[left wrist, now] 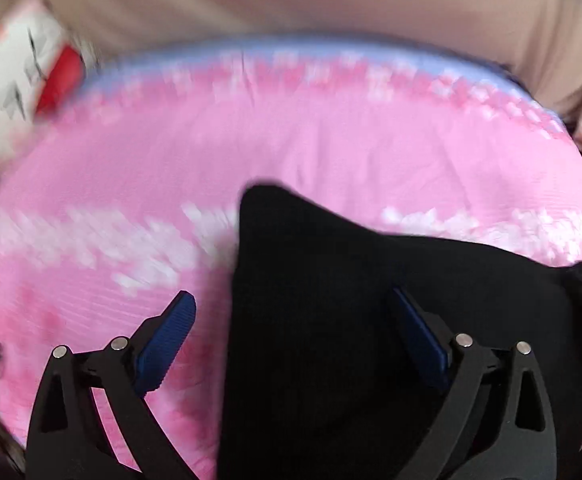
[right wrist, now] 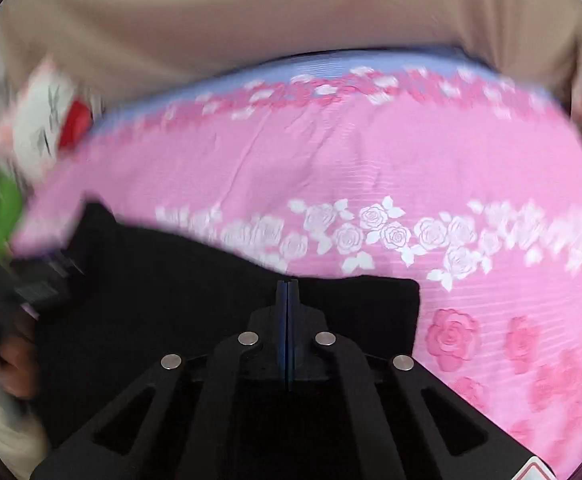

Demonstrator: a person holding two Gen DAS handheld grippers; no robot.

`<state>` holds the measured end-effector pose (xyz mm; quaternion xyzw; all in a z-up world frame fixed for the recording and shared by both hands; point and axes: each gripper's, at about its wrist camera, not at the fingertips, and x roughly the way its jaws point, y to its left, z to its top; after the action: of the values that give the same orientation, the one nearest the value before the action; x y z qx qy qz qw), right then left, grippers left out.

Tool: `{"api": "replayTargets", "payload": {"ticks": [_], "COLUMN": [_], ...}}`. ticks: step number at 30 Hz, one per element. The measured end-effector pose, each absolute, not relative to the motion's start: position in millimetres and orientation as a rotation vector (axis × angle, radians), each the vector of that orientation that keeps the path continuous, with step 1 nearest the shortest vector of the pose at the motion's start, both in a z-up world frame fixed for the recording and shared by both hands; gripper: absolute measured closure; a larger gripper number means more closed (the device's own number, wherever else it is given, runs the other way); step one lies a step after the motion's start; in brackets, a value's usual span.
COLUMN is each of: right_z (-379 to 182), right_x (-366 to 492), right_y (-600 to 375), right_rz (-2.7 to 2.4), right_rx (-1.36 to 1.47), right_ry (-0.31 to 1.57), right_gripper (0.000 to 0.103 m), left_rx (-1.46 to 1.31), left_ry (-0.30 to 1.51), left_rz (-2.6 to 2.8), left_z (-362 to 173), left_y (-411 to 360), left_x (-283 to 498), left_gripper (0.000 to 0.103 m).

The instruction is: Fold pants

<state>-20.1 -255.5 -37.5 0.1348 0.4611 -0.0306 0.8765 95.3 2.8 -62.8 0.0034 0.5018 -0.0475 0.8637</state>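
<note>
The black pants (left wrist: 371, 320) are lying on a bed with a pink rose-print sheet (left wrist: 331, 140), bunched toward the near edge. The left claw (left wrist: 291, 312) is spread wide over them, one blue pad above the sheet and the other over the black fabric. The right claw (right wrist: 287, 292) has its pads pressed together above the pants (right wrist: 171, 300), though I can't tell if any cloth is pinched between them.

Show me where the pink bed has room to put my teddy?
Bare pink sheet lies between the black pants and the blue far edge, and right of the pants over the roses. Crowded: the near-left, where the pants spread, and the far-left corner with a white-and-red thing.
</note>
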Motion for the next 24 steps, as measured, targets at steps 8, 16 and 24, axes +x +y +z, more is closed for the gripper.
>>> {"api": "replayTargets", "payload": {"ticks": [8,16,24], "right_z": [-19,5,-1], "right_x": [-60,-106,-171], "right_y": [-212,-219,-235], "right_rz": [-0.059,-0.094,-0.177], "right_rx": [0.115,0.167,0.242], "right_ry": [0.925,0.864,0.891], "right_gripper": [0.102,0.071,0.041], "left_rx": [-0.043,0.026,0.007], "left_ry": [0.931,0.895,1.001], "left_rz": [-0.105,-0.158,-0.24], "left_z": [-28,-13,-35], "left_y": [33,37,63], "left_x": [44,-5,-53], "left_gripper": [0.009,0.009,0.006]}}
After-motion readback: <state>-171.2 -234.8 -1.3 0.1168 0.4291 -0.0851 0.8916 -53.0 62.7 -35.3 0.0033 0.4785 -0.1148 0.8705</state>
